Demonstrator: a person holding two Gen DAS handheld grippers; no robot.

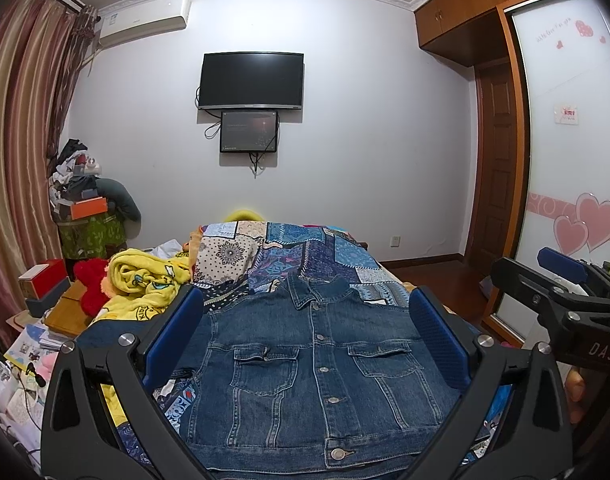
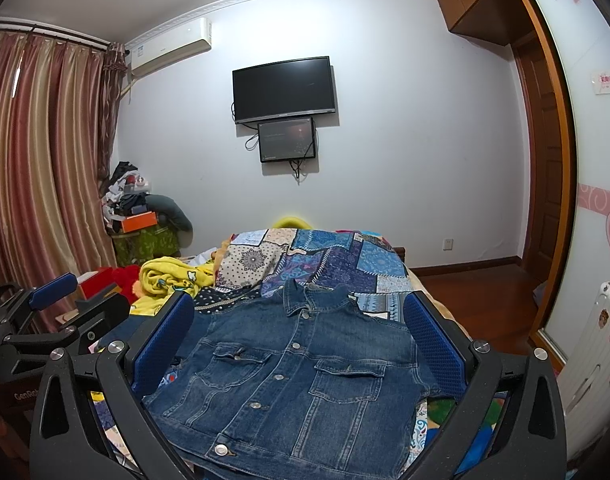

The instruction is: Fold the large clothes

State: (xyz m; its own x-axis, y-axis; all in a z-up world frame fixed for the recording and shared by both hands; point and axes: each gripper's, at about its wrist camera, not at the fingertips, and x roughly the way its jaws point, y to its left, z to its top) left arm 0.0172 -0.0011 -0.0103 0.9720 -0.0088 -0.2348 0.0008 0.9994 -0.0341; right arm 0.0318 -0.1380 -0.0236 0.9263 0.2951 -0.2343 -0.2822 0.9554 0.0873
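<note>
Nearest, at bottom centre of each wrist view: left gripper [image 1: 305, 332] and right gripper [image 2: 301, 332], both spread wide, gripping nothing. Between the blue pads, lower centre: one denim jacket [image 1: 317, 364], front up, buttoned, two chest pockets, sleeves tucked out of sight, flat on the bed [image 1: 289, 256] with its patchwork cover. Left of centre: one crumpled yellow blanket [image 1: 145, 284]. Far wall, upper centre: one television [image 1: 252, 81], one smaller screen [image 1: 249, 131] below it.

Open bedspread [image 1: 329, 256] lies beyond the denim jacket [image 1: 317, 360]; a yellow blanket [image 1: 145, 280] crowds its left.
</note>
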